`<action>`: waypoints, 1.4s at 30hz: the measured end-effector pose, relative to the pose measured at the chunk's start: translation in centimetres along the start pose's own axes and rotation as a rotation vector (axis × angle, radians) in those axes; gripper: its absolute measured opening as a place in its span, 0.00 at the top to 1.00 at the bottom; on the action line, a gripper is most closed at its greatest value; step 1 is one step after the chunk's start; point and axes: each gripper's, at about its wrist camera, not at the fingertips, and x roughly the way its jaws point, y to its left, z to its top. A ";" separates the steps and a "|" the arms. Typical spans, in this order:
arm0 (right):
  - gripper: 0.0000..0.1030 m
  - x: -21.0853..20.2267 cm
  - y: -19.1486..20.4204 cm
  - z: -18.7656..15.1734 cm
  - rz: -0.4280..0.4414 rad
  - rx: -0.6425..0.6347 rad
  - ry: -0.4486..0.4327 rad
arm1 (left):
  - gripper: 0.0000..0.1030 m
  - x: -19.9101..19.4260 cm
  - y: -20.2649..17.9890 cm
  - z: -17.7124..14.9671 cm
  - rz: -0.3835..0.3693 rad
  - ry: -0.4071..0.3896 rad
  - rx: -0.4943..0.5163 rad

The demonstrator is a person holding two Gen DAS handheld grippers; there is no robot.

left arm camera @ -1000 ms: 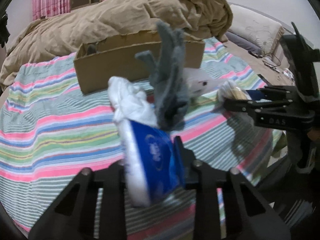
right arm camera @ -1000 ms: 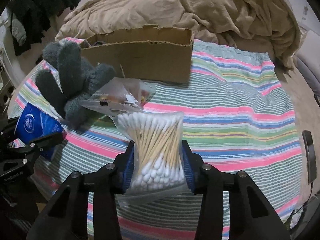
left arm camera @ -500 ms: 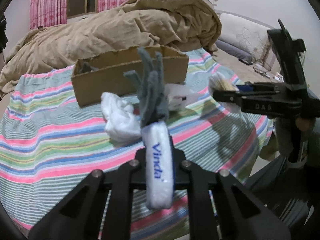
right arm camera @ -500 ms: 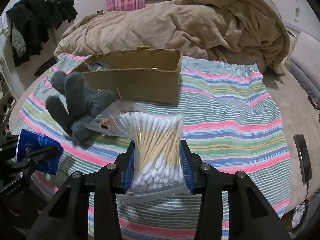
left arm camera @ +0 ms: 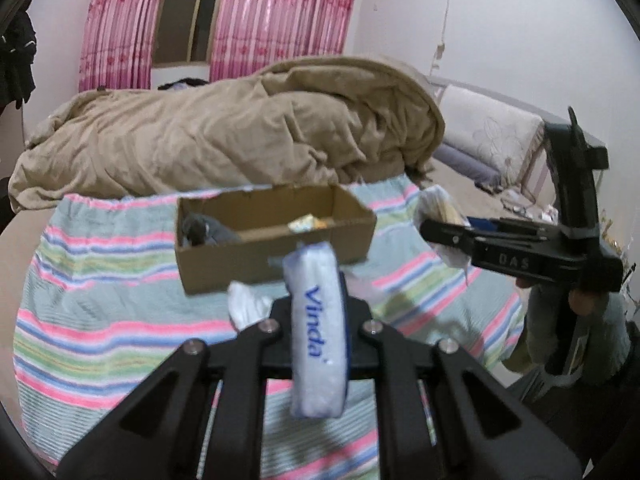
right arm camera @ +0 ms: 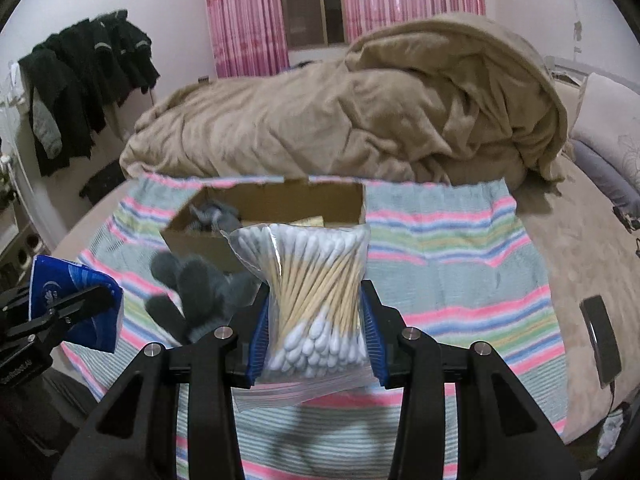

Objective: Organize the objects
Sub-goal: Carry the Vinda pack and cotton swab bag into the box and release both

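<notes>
White-tipped wooden cotton swabs [right arm camera: 316,292] fill a clear, seemingly zip-sealed bag.

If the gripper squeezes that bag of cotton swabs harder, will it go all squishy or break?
Probably squishy: the bag of cotton swabs is thin clear plastic, already pinched in at the middle by the right gripper. The wooden sticks might snap under a hard squeeze. It looks light, and its loose zip end sags below the jaws.
</notes>
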 end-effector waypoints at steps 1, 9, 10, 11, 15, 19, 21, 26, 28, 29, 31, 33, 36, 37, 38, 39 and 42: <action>0.58 -0.1 0.0 0.4 0.002 0.002 -0.010 | 0.90 0.0 0.2 0.3 0.004 -0.006 -0.004; 0.58 -0.2 -0.3 4.1 0.014 0.035 -0.073 | 0.90 -0.4 1.4 4.2 0.031 -0.080 -0.019; 0.58 -0.2 -0.3 4.3 0.013 0.035 -0.079 | 0.90 -0.2 1.6 4.7 0.031 -0.084 -0.022; 0.58 -0.1 -0.2 4.9 0.012 0.035 -0.086 | 0.90 -0.1 1.7 5.1 0.031 -0.087 -0.021; 0.58 0.3 -0.1 6.0 0.024 0.054 -0.097 | 0.90 0.5 1.9 6.2 0.037 -0.093 -0.016; 0.58 1.0 0.0 7.2 0.027 0.060 -0.105 | 0.89 1.3 2.2 7.4 0.038 -0.095 -0.017; 0.58 1.7 0.0 8.0 0.030 0.063 -0.102 | 0.89 2.2 2.4 8.0 0.051 -0.100 -0.012; 0.58 4.0 0.2 9.1 0.011 0.040 -0.072 | 0.89 5.2 3.8 9.0 0.096 -0.077 -0.023; 0.58 5.3 0.5 9.5 -0.002 0.018 -0.053 | 0.89 6.4 4.2 9.3 0.103 -0.060 -0.035; 0.58 5.9 0.6 9.7 -0.007 0.010 -0.044 | 0.89 7.2 4.6 9.4 0.103 -0.047 -0.045; 0.58 7.2 0.7 9.8 -0.018 -0.005 -0.023 | 0.89 8.8 5.0 9.4 0.113 -0.017 -0.060; 0.58 8.5 0.6 9.8 -0.026 -0.011 -0.003 | 0.89 10.4 5.5 9.2 0.116 0.016 -0.076; 0.58 10.5 0.4 9.4 -0.030 -0.007 0.031 | 0.89 13.1 6.3 8.8 0.123 0.079 -0.098; 0.58 11.4 0.3 9.2 -0.027 -0.002 0.053 | 0.89 13.6 6.4 8.7 0.117 0.090 -0.103; 0.58 11.9 0.4 9.1 -0.024 0.000 0.063 | 0.89 14.4 6.5 8.7 0.129 0.097 -0.104; 0.58 12.2 0.5 9.0 -0.024 -0.002 0.066 | 0.89 14.9 6.6 8.6 0.140 0.103 -0.106; 0.58 13.5 0.9 8.8 -0.039 -0.019 0.096 | 0.89 16.7 7.3 8.5 0.149 0.135 -0.130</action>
